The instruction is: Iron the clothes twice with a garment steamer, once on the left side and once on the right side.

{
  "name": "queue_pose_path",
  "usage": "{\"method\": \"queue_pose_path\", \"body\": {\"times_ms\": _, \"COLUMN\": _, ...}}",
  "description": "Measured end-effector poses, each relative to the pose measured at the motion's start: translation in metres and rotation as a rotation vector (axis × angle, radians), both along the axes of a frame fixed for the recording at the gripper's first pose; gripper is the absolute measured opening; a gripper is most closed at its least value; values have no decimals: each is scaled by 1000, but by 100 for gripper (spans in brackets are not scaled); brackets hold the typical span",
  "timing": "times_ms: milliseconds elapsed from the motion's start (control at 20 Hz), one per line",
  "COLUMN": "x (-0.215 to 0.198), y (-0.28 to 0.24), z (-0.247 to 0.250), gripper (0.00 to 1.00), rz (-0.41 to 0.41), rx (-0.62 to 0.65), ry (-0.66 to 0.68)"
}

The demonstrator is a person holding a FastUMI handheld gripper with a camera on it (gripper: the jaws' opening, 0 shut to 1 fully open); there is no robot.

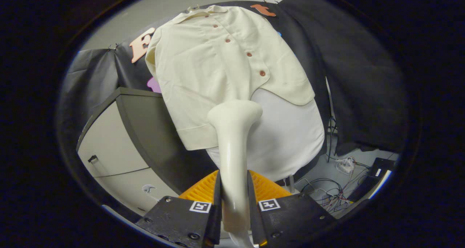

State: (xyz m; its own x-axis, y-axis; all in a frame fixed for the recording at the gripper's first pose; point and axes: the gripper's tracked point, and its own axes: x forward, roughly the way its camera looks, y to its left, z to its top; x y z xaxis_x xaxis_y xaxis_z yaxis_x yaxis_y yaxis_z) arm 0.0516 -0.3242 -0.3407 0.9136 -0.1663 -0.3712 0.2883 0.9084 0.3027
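Against the cream shirt point(218, 70), gripper point(234, 190) clamps a glossy white steamer point(232, 139).

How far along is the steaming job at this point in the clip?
Done: the steamer is picked up, and the hand-held gripper is shut on its handle. In hand: its head sits at the lower hem of the cream shirt, near the button line, on the white board. Left: whether either side's pass is finished can't be told from this view.
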Motion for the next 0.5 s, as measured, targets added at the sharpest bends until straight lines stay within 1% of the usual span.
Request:
{"method": "queue_pose_path", "body": {"times_ms": 200, "x": -6, "y": -9, "z": 51, "gripper": 33, "rz": 7, "rx": -64, "ry": -53}}
{"method": "queue_pose_path", "body": {"times_ms": 500, "x": 10, "y": -46, "z": 153, "gripper": 33, "rz": -9, "rx": -155, "ry": -153}}
